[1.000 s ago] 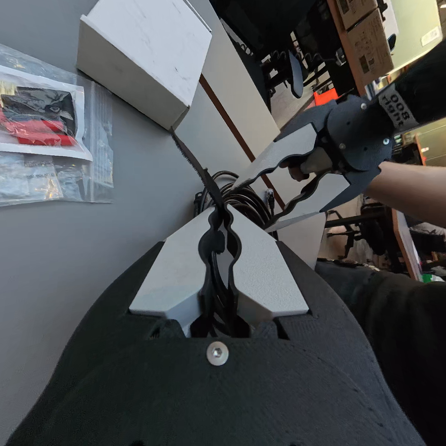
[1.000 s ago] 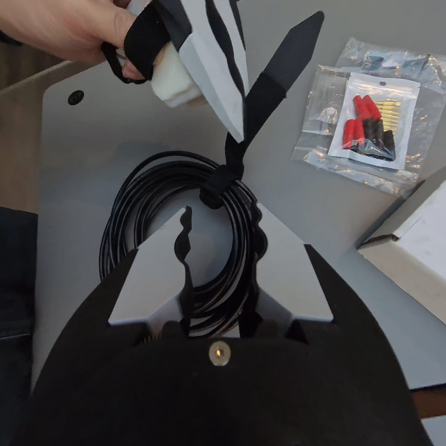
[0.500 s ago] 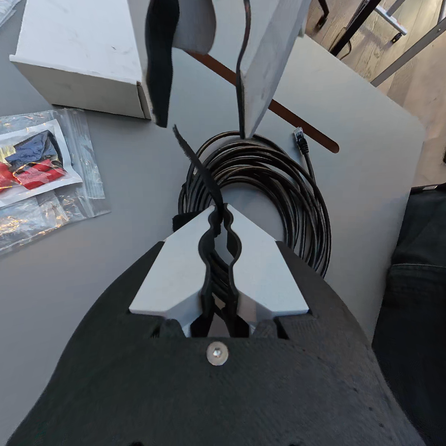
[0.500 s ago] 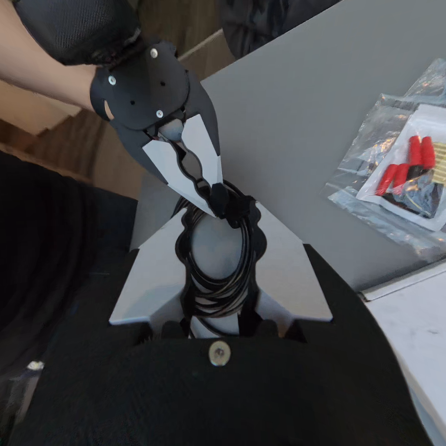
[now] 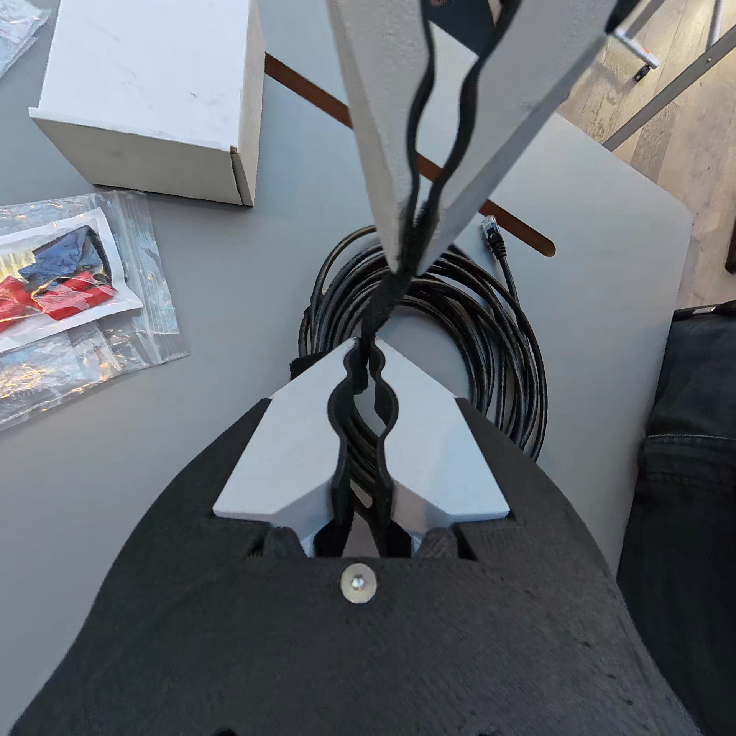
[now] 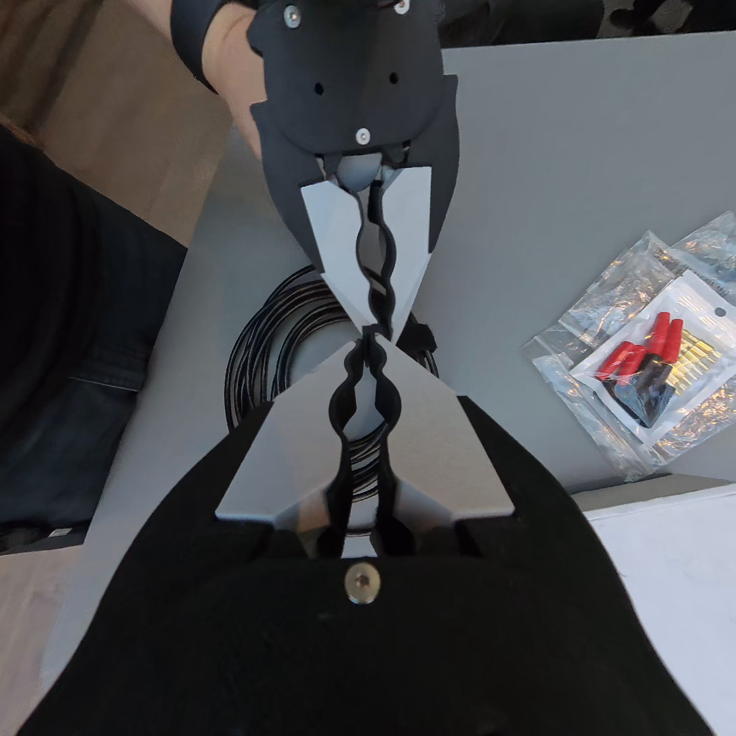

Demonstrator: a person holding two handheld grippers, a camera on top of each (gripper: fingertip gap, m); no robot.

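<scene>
A coil of black cable (image 5: 490, 318) lies on the grey table (image 5: 199, 458), bound by a black hook-and-loop strap (image 5: 382, 306). My left gripper (image 5: 368, 344) is shut on the strap's free end just above the coil. My right gripper (image 5: 402, 271) comes in from the top of the left wrist view and is shut on the same strap a little further along. In the right wrist view my right gripper (image 6: 368, 344) meets the left gripper (image 6: 380, 328) tip to tip over the coil (image 6: 255, 358). The cable's plug (image 5: 493, 237) lies beside the coil.
A white cardboard box (image 5: 151, 91) stands at the back left, also in the right wrist view (image 6: 677, 597). Clear plastic bags with red and black parts (image 5: 71, 298) (image 6: 657, 378) lie beside it. The table's rounded corner (image 5: 657, 223) and a person's dark trousers (image 5: 697, 517) are at the right. One gripper's finger ends stand about 5 cm off the other's.
My right gripper, open around the coil a second ago, has closed on the strap and now meets the left gripper tip to tip. The left gripper stayed shut on the strap.
</scene>
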